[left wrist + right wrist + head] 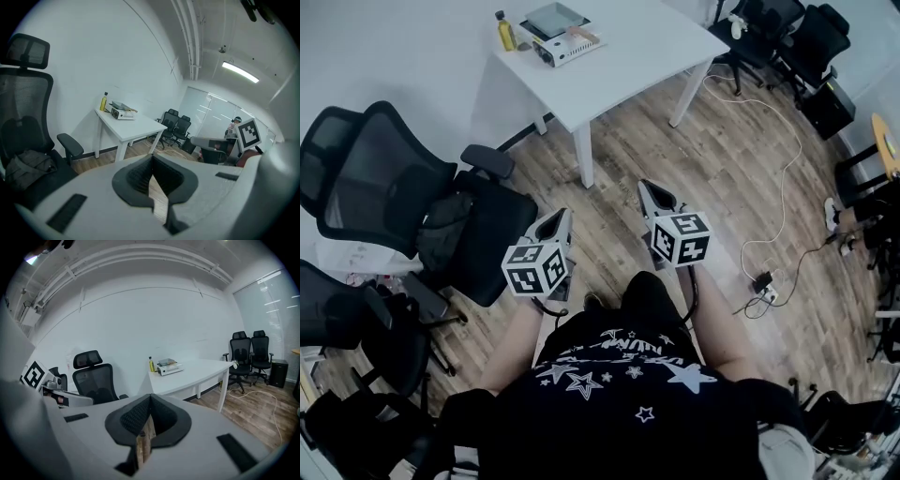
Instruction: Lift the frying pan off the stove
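Observation:
A grey frying pan (pixel 553 17) sits on a small portable stove (pixel 566 49) at the far end of a white table (pixel 628 56), well ahead of me. A yellow oil bottle (pixel 504 31) stands beside the stove. My left gripper (pixel 558 217) and right gripper (pixel 649 187) are held in front of my body, far short of the table, both shut with nothing in them. From the left gripper (pixel 152 161) the stove (pixel 123 114) and pan (pixel 119 105) look small and distant. From the right gripper (pixel 150 399) the stove (pixel 169 369) and pan (pixel 167 362) are also far away.
Black office chairs (pixel 394 187) crowd the left side, close to my left arm. More chairs (pixel 787 28) stand at the back right. A white cable (pixel 783 178) runs across the wooden floor to a power strip (pixel 764 281) on my right.

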`<state>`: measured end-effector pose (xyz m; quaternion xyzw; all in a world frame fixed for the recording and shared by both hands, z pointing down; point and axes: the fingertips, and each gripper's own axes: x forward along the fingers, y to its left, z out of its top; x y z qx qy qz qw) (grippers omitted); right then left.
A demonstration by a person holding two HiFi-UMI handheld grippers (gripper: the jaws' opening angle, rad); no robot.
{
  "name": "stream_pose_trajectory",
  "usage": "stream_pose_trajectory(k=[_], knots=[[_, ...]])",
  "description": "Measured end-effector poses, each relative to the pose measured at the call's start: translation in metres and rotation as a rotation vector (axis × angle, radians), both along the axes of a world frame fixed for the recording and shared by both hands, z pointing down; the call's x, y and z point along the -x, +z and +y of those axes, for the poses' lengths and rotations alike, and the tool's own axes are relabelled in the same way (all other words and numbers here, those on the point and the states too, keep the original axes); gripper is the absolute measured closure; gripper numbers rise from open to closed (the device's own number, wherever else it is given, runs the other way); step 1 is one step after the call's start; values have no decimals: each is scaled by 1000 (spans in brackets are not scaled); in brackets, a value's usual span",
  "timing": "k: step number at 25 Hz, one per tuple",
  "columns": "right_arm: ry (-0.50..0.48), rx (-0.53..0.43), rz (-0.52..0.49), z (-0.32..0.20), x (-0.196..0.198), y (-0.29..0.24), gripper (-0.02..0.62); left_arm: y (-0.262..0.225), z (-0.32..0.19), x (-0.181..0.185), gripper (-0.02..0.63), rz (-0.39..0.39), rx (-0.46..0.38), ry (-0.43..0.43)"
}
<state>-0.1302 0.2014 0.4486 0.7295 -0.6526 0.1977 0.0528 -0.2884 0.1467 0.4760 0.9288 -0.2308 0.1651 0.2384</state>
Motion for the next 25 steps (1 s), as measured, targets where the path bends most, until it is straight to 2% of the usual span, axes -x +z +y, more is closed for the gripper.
stream_pose_trajectory(k=[6, 11, 19, 25], knots=[[0, 5, -10, -13, -22, 10, 589, 2, -19, -15, 598, 2, 3, -26], [27, 0, -65, -47, -74, 23, 588, 7, -48, -47, 598, -22, -3, -76], [-115, -5, -95, -135, -153, 20, 588, -6, -110, -125, 598, -16, -4, -184], [-199, 20, -114, -175, -201, 26, 588, -7, -144, -173, 598, -29, 8, -256]])
